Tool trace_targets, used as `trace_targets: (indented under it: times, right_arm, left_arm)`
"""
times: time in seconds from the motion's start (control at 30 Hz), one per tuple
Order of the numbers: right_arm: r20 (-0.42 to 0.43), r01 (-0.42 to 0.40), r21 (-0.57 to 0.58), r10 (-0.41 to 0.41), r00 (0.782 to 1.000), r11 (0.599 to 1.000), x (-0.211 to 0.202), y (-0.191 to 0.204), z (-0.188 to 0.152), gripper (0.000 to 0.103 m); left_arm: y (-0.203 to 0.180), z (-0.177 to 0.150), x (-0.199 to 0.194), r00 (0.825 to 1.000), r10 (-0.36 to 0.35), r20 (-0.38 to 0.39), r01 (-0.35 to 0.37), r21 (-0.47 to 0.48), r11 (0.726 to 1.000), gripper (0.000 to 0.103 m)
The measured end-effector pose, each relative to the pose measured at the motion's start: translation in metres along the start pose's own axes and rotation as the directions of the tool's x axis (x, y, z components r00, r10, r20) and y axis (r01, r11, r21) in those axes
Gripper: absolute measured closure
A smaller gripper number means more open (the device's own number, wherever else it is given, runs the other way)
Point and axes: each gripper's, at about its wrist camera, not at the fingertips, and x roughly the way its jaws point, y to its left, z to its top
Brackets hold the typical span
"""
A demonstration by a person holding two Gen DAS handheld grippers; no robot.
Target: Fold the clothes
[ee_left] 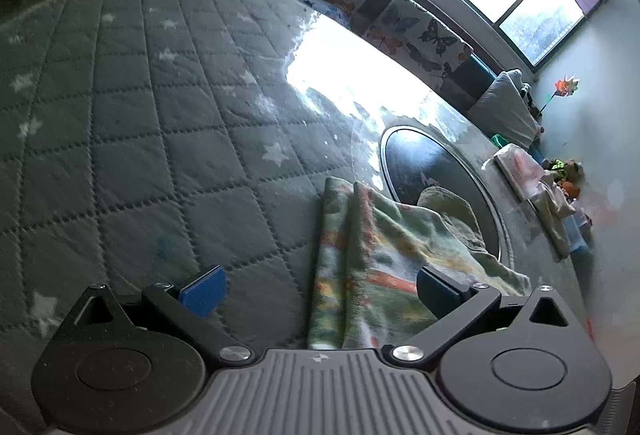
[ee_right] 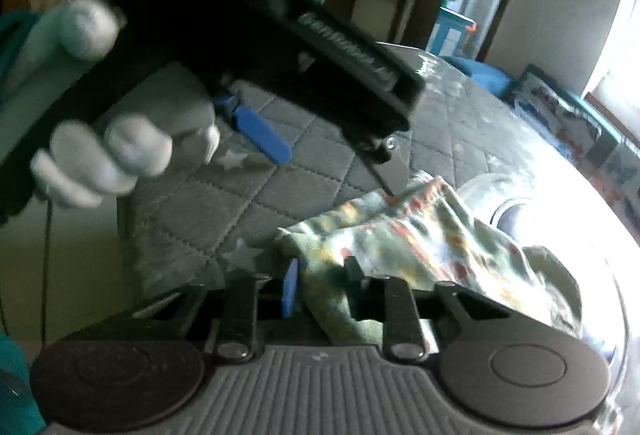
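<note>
The left gripper [ee_left: 320,291] is hovering with jaws spread wide above the patterned garment [ee_left: 384,263], lying bunched on the grey quilt [ee_left: 140,123] near its edge; wide bare quilt is stretching leftward. The right gripper [ee_right: 322,287] is clamping the garment's corner

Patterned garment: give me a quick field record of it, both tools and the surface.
garment: green patterned cloth, bunched, partly over a dark oval tray
surface: grey quilted star cover
left tool: open, fingers astride the cloth's edge
right tool: shut on cloth
gloved hand: holding the left tool, seen from the right wrist
</note>
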Motion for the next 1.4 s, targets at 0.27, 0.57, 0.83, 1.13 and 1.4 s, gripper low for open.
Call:
trace_targets:
  times: [0.27,0.57,0.83,1.13,1.4]
  right_arm:
    - [0.099,-0.066,0.185,0.048,0.994,0.981,-0.029,-0.031,0.0,0.092]
    - [0.186,-0.102,0.264,0.053,0.981,0.959,-0.059,-0.053,-0.012,0.093]
    - [0.213,-0.14,0.284,0.079,0.974,0.949,-0.056,-0.065,-0.016,0.092]
    - [0.177,-0.03,0.446,-0.056,0.983,0.894,-0.083,-0.111,-0.062,0.067]
    - [-0.01,0.241,0.625,-0.301,0.954,0.743,-0.093,-0.191,-0.13,0.061]
  left_arm:
    - [-0.002,0.008,0.011,0.996,-0.072,-0.045,0.066,-0.115,0.991,0.0]
    - [-0.025,0.016,0.04,0.979,-0.167,-0.115,0.15,-0.146,0.978,0.008]
    - [-0.03,0.013,0.064,0.956,-0.235,-0.177,0.207,-0.163,0.965,0.067]
    - [-0.036,0.009,0.066,0.964,-0.209,-0.167,0.191,-0.117,0.975,0.077]
    - [-0.044,0.006,0.064,0.972,-0.17,-0.16,0.166,-0.038,0.985,0.075]
